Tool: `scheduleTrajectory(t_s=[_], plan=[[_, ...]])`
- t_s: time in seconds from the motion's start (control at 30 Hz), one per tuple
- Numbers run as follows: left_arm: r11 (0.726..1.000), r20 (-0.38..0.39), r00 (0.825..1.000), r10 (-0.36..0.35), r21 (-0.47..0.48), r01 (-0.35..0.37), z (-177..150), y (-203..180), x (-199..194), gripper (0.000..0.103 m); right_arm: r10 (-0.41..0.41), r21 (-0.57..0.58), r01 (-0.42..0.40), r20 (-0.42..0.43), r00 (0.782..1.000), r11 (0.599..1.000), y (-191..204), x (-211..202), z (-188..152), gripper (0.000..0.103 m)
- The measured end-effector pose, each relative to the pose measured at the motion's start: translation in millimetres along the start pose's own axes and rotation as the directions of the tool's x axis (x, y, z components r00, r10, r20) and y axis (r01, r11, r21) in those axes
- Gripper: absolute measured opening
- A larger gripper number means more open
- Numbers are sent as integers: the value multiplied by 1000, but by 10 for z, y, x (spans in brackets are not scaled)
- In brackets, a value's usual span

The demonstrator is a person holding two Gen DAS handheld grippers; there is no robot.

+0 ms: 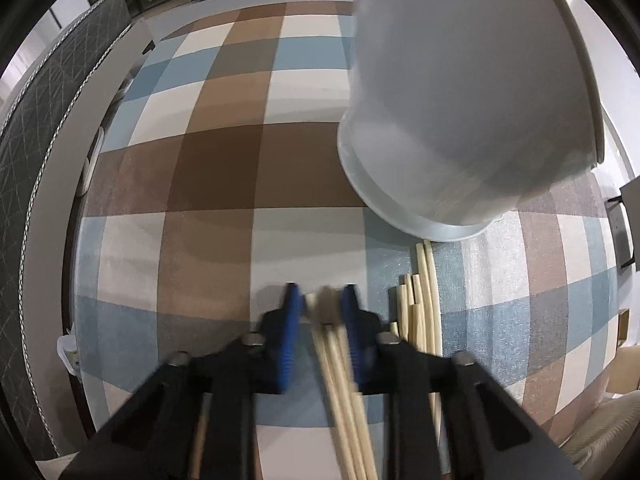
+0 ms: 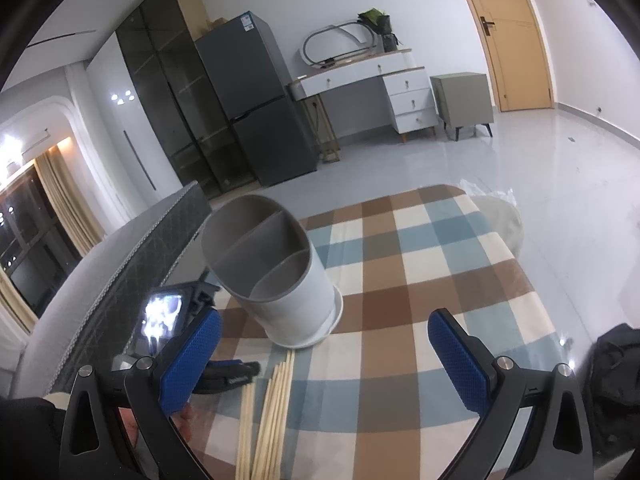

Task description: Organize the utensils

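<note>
The left gripper (image 1: 320,300) has closed on a few pale wooden chopsticks (image 1: 340,380) — the rest (image 2: 276,392) lie just beside them, near the grey divided utensil holder (image 2: 276,264). A thin pinch could let sticks slip. The right gripper (image 2: 324,360) hangs open — empty.
</note>
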State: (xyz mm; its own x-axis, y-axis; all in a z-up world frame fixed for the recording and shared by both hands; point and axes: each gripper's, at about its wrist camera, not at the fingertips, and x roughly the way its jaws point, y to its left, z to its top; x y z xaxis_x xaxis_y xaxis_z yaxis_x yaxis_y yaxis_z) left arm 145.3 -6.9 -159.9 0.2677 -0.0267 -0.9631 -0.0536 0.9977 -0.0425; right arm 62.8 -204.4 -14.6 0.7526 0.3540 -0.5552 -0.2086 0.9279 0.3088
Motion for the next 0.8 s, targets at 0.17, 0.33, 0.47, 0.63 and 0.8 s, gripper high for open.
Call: scheduleTrajectory(t_s=[0.17,0.33,0.47,0.63,0.8], plan=[[996,-11,997,-77,-49,77,3,175,-16,5,-25,-27,25,-25,999,999,34,62,-64,103],[981,6,988,-157,-117,157,68,526,-33,1,-62,-52,59,-64,996,997,47,154,-144,103],[967,28,980,-199,-158,201,68,707,-115,1,-82,-76,78,-60,995,994,87,155,-187,103],[954,80,968,-236,-172,247,55,817,-341,1,-86,-134,77,-62,994,988,193,139,-256,103],[939,191,939,-286,-138,314,-36,880,-781,1,17,-113,-34,-152,988,993,304,206,-302,91]])
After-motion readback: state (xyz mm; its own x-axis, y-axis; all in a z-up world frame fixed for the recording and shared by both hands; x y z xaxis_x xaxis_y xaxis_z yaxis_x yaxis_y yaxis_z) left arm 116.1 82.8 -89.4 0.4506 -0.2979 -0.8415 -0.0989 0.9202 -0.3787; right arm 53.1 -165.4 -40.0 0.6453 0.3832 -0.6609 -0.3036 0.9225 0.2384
